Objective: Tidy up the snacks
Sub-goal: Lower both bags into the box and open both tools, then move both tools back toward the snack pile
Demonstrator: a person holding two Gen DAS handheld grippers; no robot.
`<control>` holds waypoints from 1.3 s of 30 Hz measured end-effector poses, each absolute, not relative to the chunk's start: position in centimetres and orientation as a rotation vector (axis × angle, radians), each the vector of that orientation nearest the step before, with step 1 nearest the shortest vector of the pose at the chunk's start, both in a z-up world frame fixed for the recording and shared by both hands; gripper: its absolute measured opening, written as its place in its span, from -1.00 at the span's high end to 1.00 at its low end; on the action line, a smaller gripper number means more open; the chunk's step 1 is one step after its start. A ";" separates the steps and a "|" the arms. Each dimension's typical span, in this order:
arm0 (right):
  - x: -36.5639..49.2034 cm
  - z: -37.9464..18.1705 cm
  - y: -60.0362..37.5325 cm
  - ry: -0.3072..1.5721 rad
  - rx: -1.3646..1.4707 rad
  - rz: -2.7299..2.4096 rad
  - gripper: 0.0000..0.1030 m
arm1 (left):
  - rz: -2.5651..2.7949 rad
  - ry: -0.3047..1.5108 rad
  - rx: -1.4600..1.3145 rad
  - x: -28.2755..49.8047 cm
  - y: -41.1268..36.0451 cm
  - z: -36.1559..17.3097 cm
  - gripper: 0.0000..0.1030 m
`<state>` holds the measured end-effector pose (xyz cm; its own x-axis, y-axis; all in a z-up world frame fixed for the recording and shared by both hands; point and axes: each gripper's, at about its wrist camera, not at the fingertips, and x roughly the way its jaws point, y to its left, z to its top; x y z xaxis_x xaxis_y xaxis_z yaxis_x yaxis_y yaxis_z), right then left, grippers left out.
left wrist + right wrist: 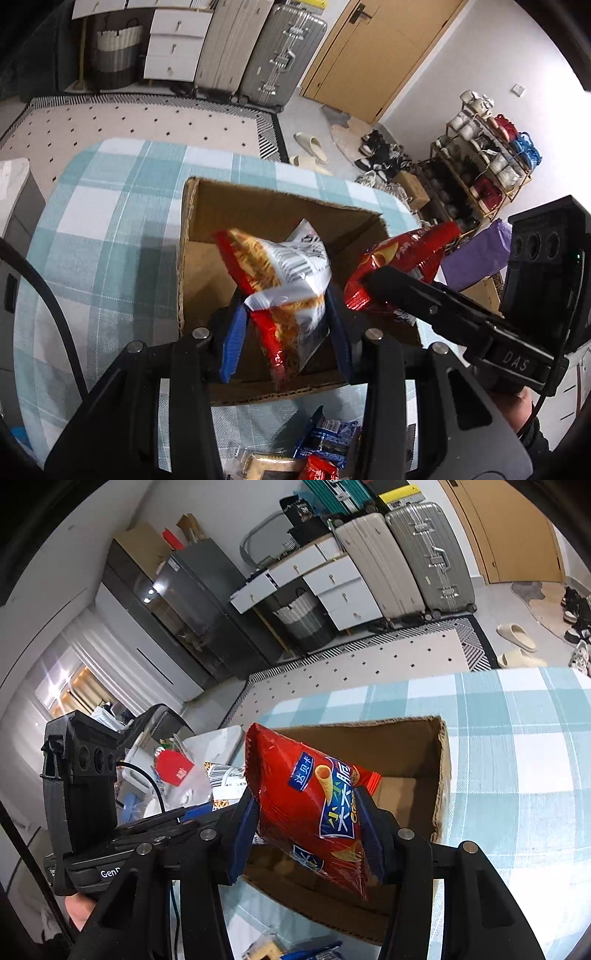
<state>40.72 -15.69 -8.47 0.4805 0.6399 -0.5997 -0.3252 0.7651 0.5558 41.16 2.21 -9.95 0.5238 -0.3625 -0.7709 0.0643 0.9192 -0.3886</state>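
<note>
- Left gripper (pixel 286 325) clamps a red-and-silver snack bag (pixel 284 273) above the open cardboard box (pixel 192 258); the box floor is mostly hidden.
- Right gripper (pixel 306 830) pinches a red cone-snack bag (pixel 310 805) over the same box.
- Loose snacks (pixel 325 439) on the checked tablecloth (pixel 110 221), cut off by the frame edge.

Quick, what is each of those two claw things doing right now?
Left gripper: shut on the red and white snack bag.
Right gripper: shut on the red cone-snack bag.

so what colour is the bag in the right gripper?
Red bag with a blue label and cone snacks printed on it; right wrist view shows it best.
</note>
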 end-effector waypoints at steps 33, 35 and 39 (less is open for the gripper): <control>31.6 -0.7 -17.8 0.703 0.326 0.582 -0.29 | -0.181 0.785 -0.139 29.3 0.1 0.4 -0.53; 30.2 0.2 -18.0 0.682 0.322 0.588 -0.35 | -0.179 0.767 -0.131 28.0 0.0 1.2 -0.53; 27.5 1.5 -18.5 0.645 0.340 0.594 -0.54 | -0.173 0.730 -0.101 24.8 -0.4 2.8 -0.55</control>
